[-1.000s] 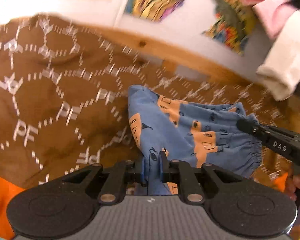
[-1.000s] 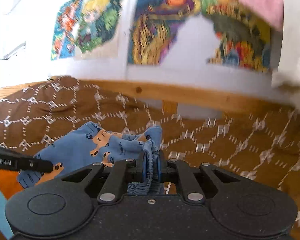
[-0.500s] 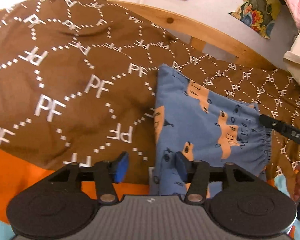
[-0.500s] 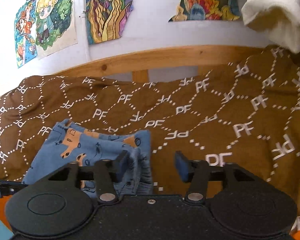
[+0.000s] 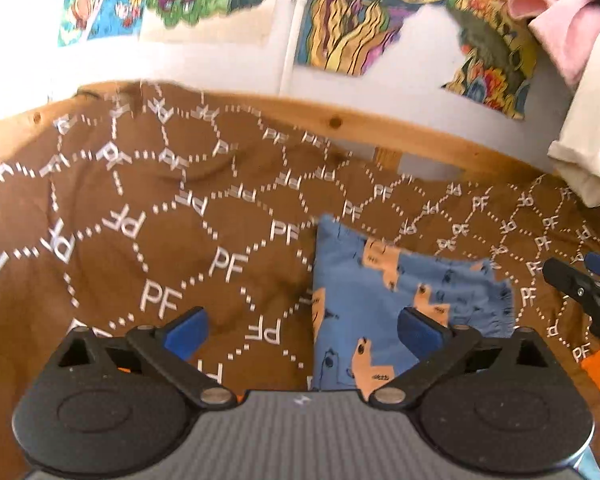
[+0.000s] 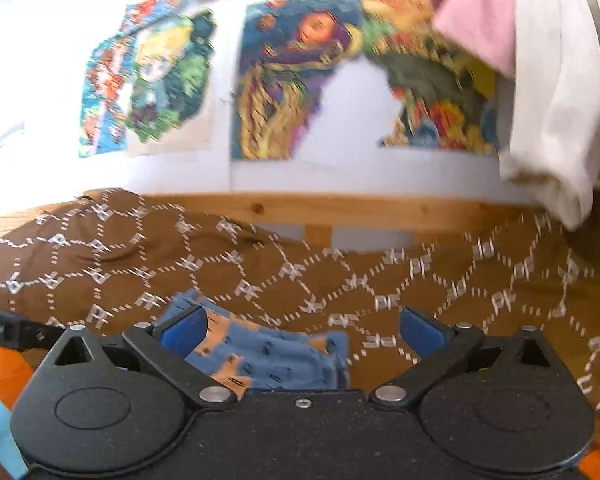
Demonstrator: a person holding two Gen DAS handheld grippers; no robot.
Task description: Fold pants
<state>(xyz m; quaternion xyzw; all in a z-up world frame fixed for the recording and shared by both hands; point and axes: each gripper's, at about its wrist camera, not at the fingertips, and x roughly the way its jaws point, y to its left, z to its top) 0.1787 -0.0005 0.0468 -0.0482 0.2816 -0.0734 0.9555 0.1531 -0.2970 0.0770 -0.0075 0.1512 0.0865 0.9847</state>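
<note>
The small blue pants (image 5: 384, 304) with orange prints lie folded on the brown patterned blanket (image 5: 148, 240). My left gripper (image 5: 302, 326) is wide open and empty, raised just in front of the pants' near left edge. My right gripper (image 6: 302, 326) is wide open and empty too, above the near edge of the pants (image 6: 272, 356). The right gripper's finger also shows at the right edge of the left wrist view (image 5: 576, 284). The left gripper's finger shows at the left edge of the right wrist view (image 6: 8, 328).
A wooden bed rail (image 5: 380, 136) runs behind the blanket, with posters (image 6: 284, 80) on the white wall above. Cream and pink garments (image 5: 580, 92) hang at the upper right. An orange sheet (image 6: 0, 368) shows under the blanket's near edge.
A second ago both grippers were shut on the pants. They let go, opened wider and pulled back and up. The pants now lie flat on the blanket.
</note>
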